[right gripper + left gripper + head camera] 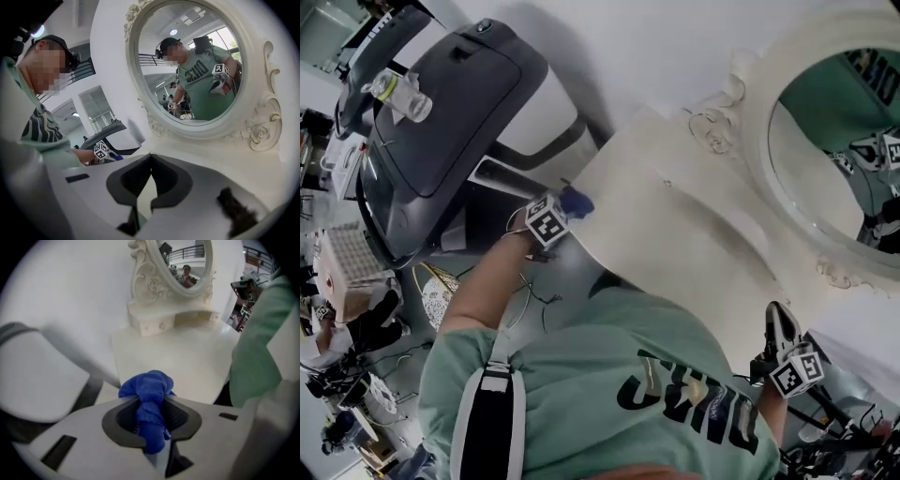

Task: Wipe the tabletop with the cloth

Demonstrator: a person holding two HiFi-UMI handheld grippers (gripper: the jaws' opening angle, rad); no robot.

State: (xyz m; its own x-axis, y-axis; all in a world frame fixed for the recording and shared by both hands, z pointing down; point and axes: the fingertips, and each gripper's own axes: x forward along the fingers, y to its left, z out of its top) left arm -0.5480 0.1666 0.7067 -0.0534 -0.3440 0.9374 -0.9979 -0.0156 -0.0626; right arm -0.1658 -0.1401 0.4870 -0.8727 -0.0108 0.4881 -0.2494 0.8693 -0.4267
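A blue cloth [150,399] is bunched between the jaws of my left gripper [151,404], which is shut on it. In the head view this gripper [558,214] holds the cloth [577,201] at the left edge of the cream tabletop [694,216]. Whether the cloth touches the surface I cannot tell. My right gripper [776,317] hangs off the near right side of the table, beside the person's green shirt. In its own view the right gripper [150,157] is shut with its tips touching and nothing between them.
An ornate white oval mirror [834,141] stands at the back of the table, over small drawers [154,326]. A large dark grey and white seat-like object [441,122] sits left of the table, with a clear bottle [398,94] on it. Clutter covers the floor at left.
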